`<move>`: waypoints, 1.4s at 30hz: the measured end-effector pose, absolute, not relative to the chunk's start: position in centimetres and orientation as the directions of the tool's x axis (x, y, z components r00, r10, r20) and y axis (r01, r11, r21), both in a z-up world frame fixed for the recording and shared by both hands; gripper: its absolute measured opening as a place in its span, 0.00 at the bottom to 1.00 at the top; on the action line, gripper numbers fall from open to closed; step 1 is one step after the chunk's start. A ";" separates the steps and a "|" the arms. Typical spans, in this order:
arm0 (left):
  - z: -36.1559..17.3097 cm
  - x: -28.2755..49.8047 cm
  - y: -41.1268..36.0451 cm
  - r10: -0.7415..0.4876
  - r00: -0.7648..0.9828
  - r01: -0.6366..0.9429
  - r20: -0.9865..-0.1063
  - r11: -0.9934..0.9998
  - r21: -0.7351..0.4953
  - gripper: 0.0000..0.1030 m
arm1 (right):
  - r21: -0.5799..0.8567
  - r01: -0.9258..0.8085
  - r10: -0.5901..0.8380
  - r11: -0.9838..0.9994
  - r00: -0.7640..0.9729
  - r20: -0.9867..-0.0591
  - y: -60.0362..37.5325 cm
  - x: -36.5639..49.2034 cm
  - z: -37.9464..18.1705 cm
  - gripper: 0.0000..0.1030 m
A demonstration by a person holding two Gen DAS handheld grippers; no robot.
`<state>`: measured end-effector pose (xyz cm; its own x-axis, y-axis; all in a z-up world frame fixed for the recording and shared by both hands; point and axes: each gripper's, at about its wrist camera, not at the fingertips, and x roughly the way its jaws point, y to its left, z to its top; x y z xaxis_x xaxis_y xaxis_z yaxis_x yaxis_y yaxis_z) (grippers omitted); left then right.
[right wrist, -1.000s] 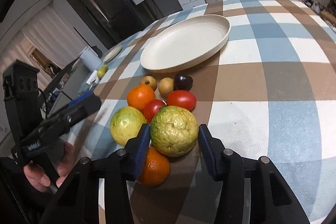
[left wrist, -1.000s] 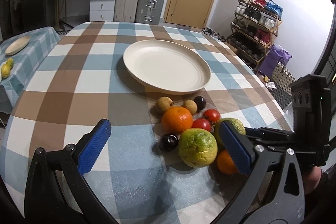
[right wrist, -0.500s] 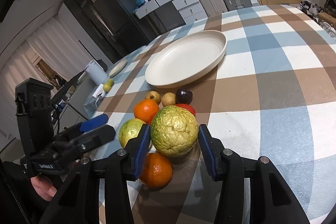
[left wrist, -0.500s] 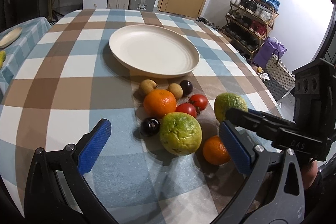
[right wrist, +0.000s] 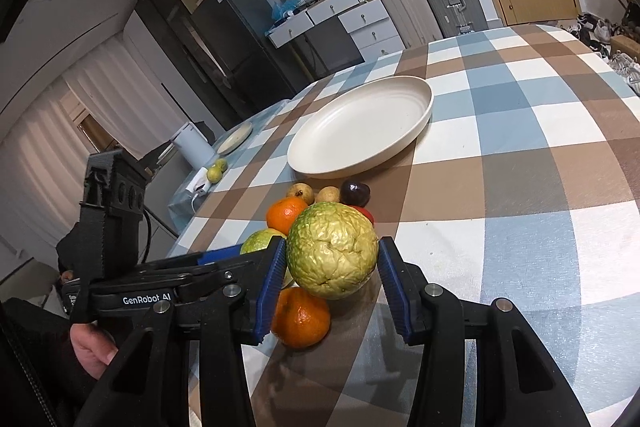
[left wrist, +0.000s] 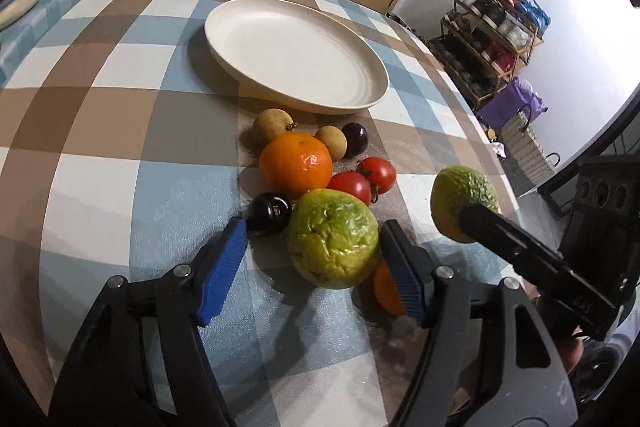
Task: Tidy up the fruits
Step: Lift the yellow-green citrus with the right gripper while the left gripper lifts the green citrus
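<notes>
Currently my right hand-held gripper (right wrist: 332,281) is pinching one guava (right wrist: 333,249), lifted clear of the worktop (right wrist: 540,167). My left hand-held gripper (left wrist: 316,261) is spread around the second guava (left wrist: 333,238), pads apparently not touching. I'm judging: close squarely across its widest part, avoid the cherry (left wrist: 269,214), carry both to the plate (left wrist: 296,53).

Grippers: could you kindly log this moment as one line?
right gripper: shut on held guava | left gripper: open around second guava | plate: no fruit
</notes>
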<state>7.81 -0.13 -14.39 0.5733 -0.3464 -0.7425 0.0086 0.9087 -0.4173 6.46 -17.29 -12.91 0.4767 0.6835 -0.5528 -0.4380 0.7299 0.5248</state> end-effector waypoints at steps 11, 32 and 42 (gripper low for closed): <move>-14.2 7.2 -0.6 -0.350 0.556 -0.010 -0.754 0.904 -0.427 0.57 | 0.536 -0.442 0.695 0.719 0.476 -0.540 -17.6 6.3 -13.0 0.46; -13.0 6.3 -1.4 -0.338 0.570 0.036 -0.749 0.921 -0.388 0.42 | 0.557 -0.441 0.709 0.704 0.480 -0.517 -18.2 6.2 -13.1 0.46; -13.6 7.2 -0.9 -0.360 0.574 0.019 -0.736 0.904 -0.428 0.42 | 0.549 -0.440 0.702 0.711 0.479 -0.527 -18.0 6.2 -13.2 0.46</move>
<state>7.17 -0.94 -13.57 0.5739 -0.3600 -0.7355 0.0190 0.9038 -0.4275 6.18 -17.98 -13.15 0.4787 0.7024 -0.5267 -0.4397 0.7111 0.5487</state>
